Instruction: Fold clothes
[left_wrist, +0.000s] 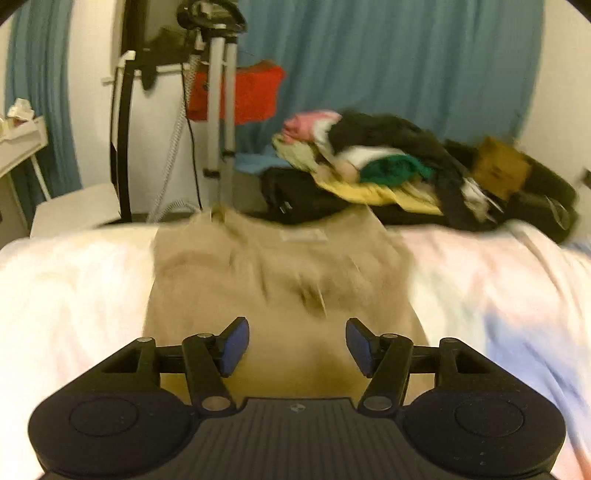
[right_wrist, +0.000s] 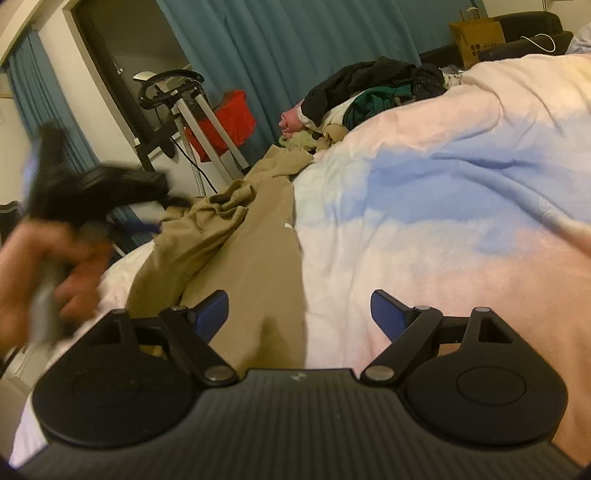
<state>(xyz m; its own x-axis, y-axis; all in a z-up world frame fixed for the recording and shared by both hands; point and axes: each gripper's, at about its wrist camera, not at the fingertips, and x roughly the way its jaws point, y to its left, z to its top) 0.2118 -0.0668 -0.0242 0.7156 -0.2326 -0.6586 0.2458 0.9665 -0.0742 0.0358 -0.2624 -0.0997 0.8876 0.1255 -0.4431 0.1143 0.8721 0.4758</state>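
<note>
Tan trousers (left_wrist: 280, 280) lie crumpled and lengthwise on a white, pink and blue bedspread (left_wrist: 498, 295). My left gripper (left_wrist: 297, 343) hovers over their near end, open, with nothing pressed between the blue pads. In the right wrist view the trousers (right_wrist: 240, 251) run from the bed's far edge toward me. My right gripper (right_wrist: 299, 314) stands wide open above their right edge and the bedspread (right_wrist: 443, 184), holding nothing. At the left of that view a person's hand (right_wrist: 44, 273) carries the blurred black body of the left gripper (right_wrist: 92, 188) over the trousers' crumpled part.
A pile of mixed clothes (left_wrist: 369, 158) (right_wrist: 369, 92) sits on a black bag (left_wrist: 295, 199) at the bed's far end, beside a brown paper bag (left_wrist: 500, 166) (right_wrist: 476, 37). Beyond the bed stand a metal pole stand (left_wrist: 221, 110), a red cloth (left_wrist: 251, 96) and blue curtains (left_wrist: 406, 55).
</note>
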